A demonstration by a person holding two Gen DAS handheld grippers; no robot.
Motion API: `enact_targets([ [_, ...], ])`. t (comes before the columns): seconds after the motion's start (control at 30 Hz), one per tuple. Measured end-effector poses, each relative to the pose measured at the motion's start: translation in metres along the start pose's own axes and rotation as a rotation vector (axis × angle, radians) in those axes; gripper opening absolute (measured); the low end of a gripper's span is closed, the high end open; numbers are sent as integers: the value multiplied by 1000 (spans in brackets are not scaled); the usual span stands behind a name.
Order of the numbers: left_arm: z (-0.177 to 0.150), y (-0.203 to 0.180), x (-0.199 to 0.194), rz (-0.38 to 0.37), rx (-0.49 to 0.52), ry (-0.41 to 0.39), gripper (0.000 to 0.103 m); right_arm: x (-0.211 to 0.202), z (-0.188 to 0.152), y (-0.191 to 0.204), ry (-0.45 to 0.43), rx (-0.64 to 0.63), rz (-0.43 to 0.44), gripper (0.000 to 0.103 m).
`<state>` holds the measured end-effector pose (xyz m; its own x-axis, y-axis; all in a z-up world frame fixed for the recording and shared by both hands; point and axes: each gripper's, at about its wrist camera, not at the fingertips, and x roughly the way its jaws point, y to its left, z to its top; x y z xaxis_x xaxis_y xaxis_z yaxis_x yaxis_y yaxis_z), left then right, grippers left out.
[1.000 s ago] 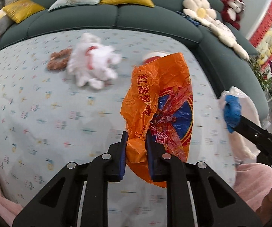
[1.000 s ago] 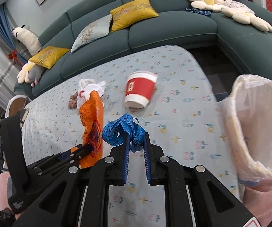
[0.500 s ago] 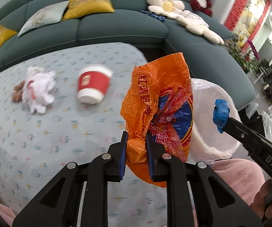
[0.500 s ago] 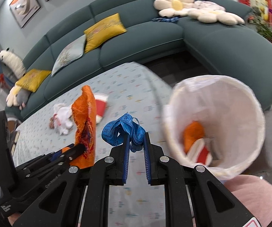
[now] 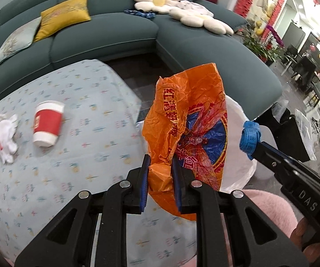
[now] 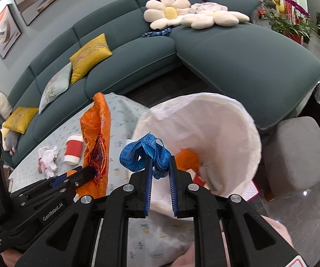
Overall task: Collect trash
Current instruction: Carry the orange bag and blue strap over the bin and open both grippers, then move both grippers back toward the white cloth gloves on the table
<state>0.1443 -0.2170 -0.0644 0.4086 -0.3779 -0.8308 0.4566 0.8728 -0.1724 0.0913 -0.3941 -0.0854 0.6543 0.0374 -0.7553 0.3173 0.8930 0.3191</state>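
Trash bin (image 6: 246,120) is waiting beside the table's edge while the left gripper (image 5: 160,169) is clamping an orange wrapper (image 5: 188,120) and the right gripper (image 6: 160,166) a blue tape measure (image 6: 144,151), which may snag on release.

Probably a home living room: teal sofa (image 6: 237,51), cushions (image 6: 90,56), wall art (image 6: 4,33).

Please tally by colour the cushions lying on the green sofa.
Yellow square cushions: 2
Pale grey-blue cushion: 1
Cream flower-shaped cushions: 2
Total: 5
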Motion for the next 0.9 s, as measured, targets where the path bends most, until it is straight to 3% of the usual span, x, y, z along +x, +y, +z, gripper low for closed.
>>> enact_targets([
  [0.13, 7, -15, 8, -14, 15, -1, 21, 0, 5, -14, -12, 29, -14, 15],
  [0.23, 11, -21, 10, 1, 5, -11, 54, -1, 10, -21, -18, 51, -18, 19],
  [0.27, 12, -21, 8, 2, -8, -24, 56, -2, 10, -23, -22, 56, -18, 21],
  [0.4, 12, -19, 7, 7, -30, -30, 58, -5, 16, -27, -43, 69, -24, 37],
  [0.73, 5, 14, -13, 39, -97, -71, 61, -9, 21, -7, -58, 49, -9, 45],
  [0.9, 0, 45, -28, 67, -160, -97, 64, -9, 20, 15, -57, 23, 11, 55],
])
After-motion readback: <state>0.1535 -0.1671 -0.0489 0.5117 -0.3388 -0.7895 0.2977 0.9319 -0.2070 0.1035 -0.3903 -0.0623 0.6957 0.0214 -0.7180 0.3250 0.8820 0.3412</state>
